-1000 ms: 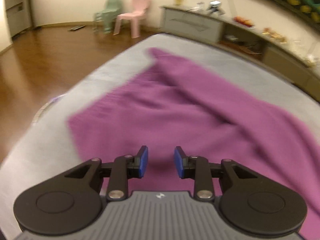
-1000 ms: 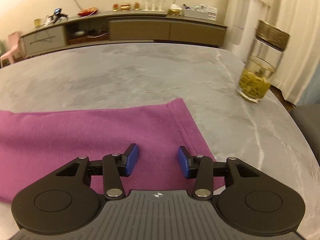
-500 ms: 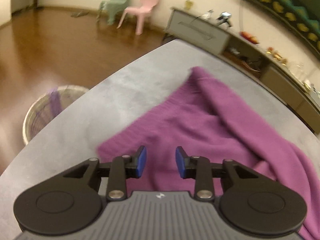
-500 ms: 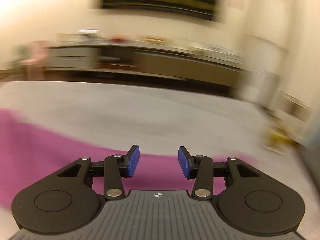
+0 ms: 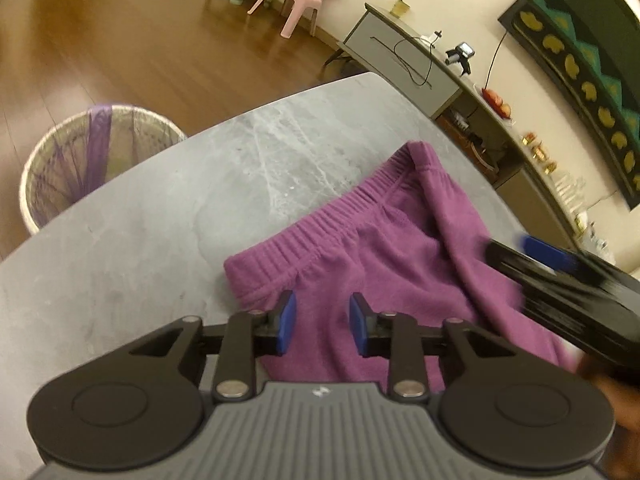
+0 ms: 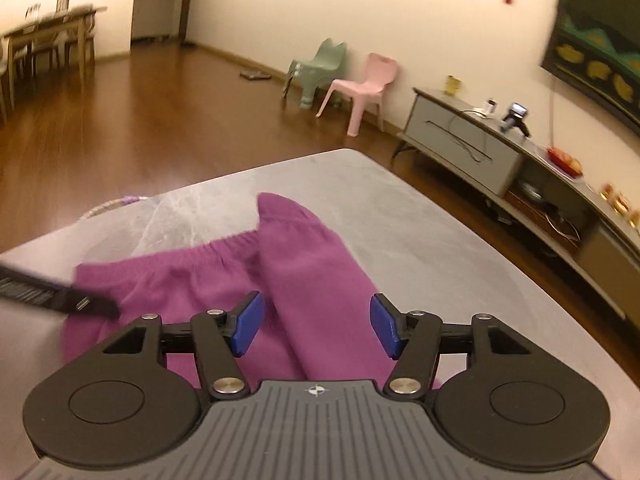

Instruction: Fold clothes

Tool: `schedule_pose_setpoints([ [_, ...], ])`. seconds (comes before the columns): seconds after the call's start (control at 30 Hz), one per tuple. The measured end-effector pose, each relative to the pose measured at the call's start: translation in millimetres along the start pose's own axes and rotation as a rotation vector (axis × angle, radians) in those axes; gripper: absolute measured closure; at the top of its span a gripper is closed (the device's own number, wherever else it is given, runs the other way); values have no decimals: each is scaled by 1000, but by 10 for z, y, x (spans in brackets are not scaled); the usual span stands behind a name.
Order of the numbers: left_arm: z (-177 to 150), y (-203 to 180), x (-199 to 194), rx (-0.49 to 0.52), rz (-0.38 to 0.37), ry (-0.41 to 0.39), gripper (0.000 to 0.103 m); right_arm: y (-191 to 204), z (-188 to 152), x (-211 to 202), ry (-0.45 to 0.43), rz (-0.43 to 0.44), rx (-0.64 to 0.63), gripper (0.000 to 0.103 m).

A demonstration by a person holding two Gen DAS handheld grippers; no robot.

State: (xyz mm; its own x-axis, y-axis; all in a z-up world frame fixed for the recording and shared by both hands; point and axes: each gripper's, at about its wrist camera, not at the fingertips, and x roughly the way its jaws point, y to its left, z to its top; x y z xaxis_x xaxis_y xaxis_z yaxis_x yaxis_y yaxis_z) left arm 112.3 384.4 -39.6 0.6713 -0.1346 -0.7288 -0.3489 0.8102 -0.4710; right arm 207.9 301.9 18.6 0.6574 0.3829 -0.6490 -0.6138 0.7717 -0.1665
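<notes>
Warm lamplight fills your living room, with brown wood flooring running out beyond the grey marble table [image 5: 248, 168] you are working at. Your purple trousers [image 5: 384, 256] lie on that table, their ribbed elastic waistband [image 5: 320, 224] facing the table's rounded far corner, and one leg [image 6: 316, 280] is folded over the rest of the cloth so that it reaches the waistband.

Your left gripper [image 5: 322, 329] hovers just above the trousers near the waistband corner closest to you; its blue pads stand apart with only cloth showing between them, gripping nothing. Your right gripper [image 6: 315, 326] sits over the folded leg, its pads spread wider still, also empty. In the left wrist view your right gripper [image 5: 560, 276] comes in from the right side of the trousers, blurred, low over the cloth. In the right wrist view a dark, blurred part of your left gripper [image 6: 60, 298] crosses the waistband end of the trousers.

Off the table, beyond the waistband end, a wicker wastebasket [image 5: 92, 160] with a purple liner stands on the floor. Further from the table, a pink plastic chair [image 6: 364, 88] and a green plastic chair [image 6: 320, 68] stand against the wall, and a long low cabinet [image 6: 500, 152] runs along the wall beside the table.
</notes>
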Motion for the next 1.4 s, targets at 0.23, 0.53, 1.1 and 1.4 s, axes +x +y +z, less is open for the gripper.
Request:
schedule_pose_setpoints([
  [0.23,8,33,22,-34,-39,10,70,239,284,785,59,-13,-35,76],
  [0.53,134,287,-318,-230,-161,-124,49,578,188,-610,-167,148,37,102],
  [1.1,-90,206,-524,-213,-374,-146,22,1474,-596,-926,-145,66,-60,102],
  [1.4,-35,81,-86,-68,-268,42,93,1435,-797,-959,-119,150,-3,97],
])
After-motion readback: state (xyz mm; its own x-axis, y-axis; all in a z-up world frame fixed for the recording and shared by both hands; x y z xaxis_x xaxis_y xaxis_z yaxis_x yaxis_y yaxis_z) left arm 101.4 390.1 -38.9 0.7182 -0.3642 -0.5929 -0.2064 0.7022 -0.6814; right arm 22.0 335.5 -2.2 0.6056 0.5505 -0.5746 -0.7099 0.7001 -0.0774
